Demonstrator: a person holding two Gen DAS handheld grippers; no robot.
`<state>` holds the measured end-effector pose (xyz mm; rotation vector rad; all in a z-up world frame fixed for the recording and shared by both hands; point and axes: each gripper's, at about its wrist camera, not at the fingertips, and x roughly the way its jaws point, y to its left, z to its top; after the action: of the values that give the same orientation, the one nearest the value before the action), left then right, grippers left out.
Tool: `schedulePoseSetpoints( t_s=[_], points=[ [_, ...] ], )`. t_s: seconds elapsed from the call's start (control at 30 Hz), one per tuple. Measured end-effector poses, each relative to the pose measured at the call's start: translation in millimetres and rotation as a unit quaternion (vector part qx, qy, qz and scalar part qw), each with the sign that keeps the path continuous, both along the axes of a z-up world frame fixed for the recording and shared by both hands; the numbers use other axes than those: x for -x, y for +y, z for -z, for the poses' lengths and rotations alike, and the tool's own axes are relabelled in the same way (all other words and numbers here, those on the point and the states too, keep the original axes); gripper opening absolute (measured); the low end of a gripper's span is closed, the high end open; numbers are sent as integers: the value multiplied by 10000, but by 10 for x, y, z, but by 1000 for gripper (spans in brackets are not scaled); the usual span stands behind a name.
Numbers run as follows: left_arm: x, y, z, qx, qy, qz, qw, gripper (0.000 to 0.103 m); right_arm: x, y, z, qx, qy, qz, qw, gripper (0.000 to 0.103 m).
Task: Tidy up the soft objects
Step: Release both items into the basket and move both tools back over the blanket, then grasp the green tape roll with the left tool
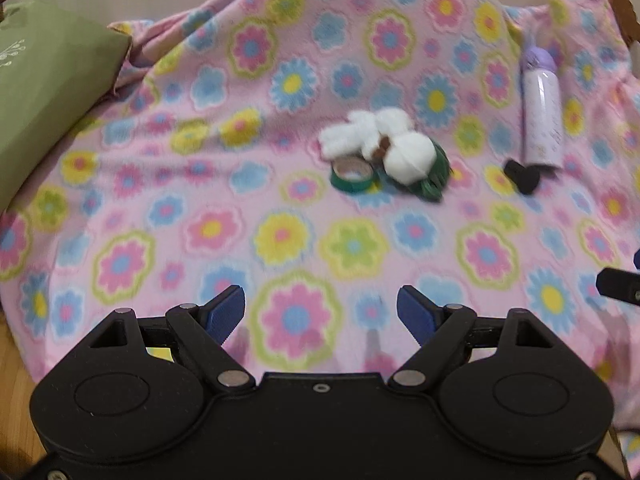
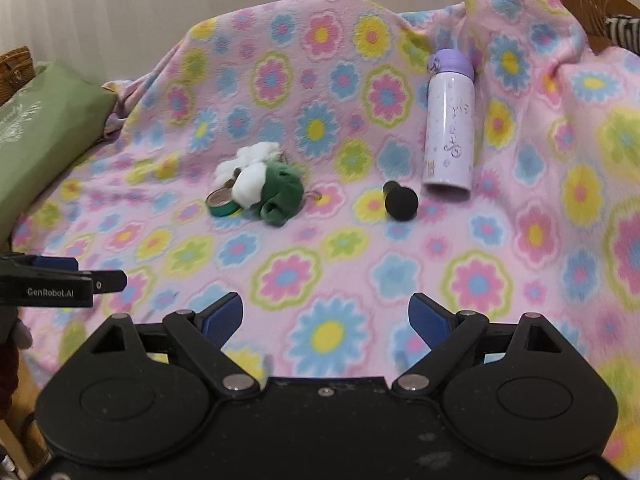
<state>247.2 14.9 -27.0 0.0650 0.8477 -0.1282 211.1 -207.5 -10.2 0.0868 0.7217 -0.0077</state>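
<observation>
Pink fleece with bright flowers, a blanket [image 2: 360, 248] spread over a seat, carries everything here. Near its middle lies a soft toy [image 2: 266, 186], white and green, bunched in a heap, with a roll of green tape [image 2: 222, 204] touching its near left side. To the right of the toy, apart from it, sits a small black knob-shaped thing [image 2: 400, 200], and just beyond that a lilac bottle [image 2: 450, 124] lies on its side with its purple cap pointing away. Far to the left of the toy, a green cushion [image 1: 44, 92] rests at the blanket's edge.

Both tools hang over the near part of the blanket, well short of the toy. The left gripper [image 1: 320, 312] stands released, its blue pads [image 1: 224, 308] apart with nothing between them. The right gripper [image 2: 326, 316] is likewise spread and empty.
</observation>
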Motion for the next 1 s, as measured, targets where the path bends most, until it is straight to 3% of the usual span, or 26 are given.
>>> schedulePoseSetpoints(
  t_s=[0.3, 0.5, 0.7, 0.8, 1.0],
  points=[
    [-526, -112, 279, -15, -209, -74, 9998, 80, -531, -85, 240, 31, -45, 204, 9998, 90],
    [-773, -263, 469, -227, -486, 146, 9985, 80, -872, -192, 481, 90, -62, 435, 9990, 90],
    [-1041, -331, 585, -114, -593, 172, 9980, 81, -1196, -281, 672, 296, -157, 625, 9975, 90],
    [-1158, -394, 634, -227, -668, 249, 9972, 91, -1333, -331, 731, 259, -191, 752, 9966, 90],
    [-1310, -486, 697, -404, -772, 478, 9950, 92, -1481, -348, 854, 250, -39, 814, 9964, 92]
  ],
)
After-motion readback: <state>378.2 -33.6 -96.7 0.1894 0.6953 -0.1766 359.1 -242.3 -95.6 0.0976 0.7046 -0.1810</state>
